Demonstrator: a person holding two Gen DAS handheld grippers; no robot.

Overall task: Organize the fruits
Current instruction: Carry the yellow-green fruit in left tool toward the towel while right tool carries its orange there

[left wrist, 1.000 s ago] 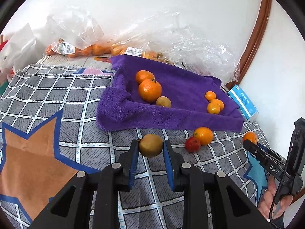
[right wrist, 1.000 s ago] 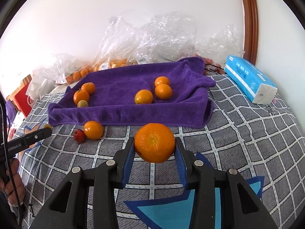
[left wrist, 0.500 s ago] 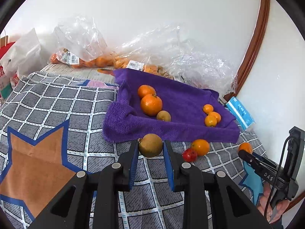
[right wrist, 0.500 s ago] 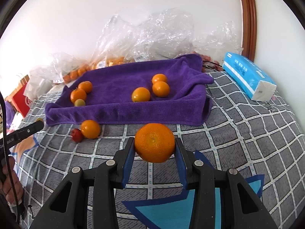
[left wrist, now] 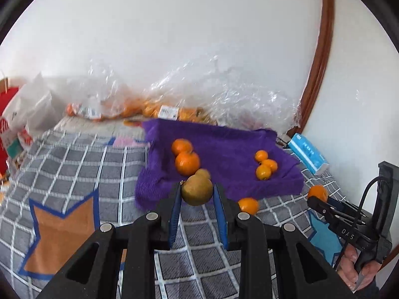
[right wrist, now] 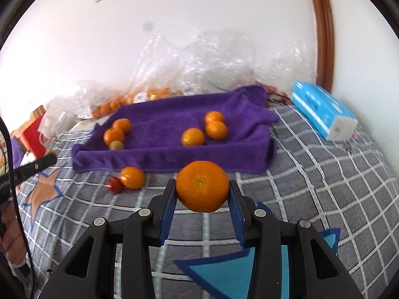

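My left gripper (left wrist: 196,194) is shut on a brown-green pear (left wrist: 197,190), held above the checked cloth just in front of the purple towel (left wrist: 232,149). My right gripper (right wrist: 202,194) is shut on a large orange (right wrist: 202,186), also lifted off the cloth. On the purple towel (right wrist: 174,127) lie two oranges (right wrist: 114,135) with a small green-brown fruit (right wrist: 116,146) at the left, and three small oranges (right wrist: 192,137) at the right. A loose orange (right wrist: 132,177) and a small red fruit (right wrist: 115,185) lie on the cloth before the towel.
Clear plastic bags (left wrist: 174,104) holding more oranges lie along the white wall behind the towel. A blue tissue pack (right wrist: 324,109) sits at the right. A red and white bag (left wrist: 10,124) stands at the far left. A brown door frame (left wrist: 319,57) rises at the right.
Both grippers have risen with their fruit; the left one more, so the pear now overlaps the towel's front edge. The views are blurred from motion. Both grips are unchanged.
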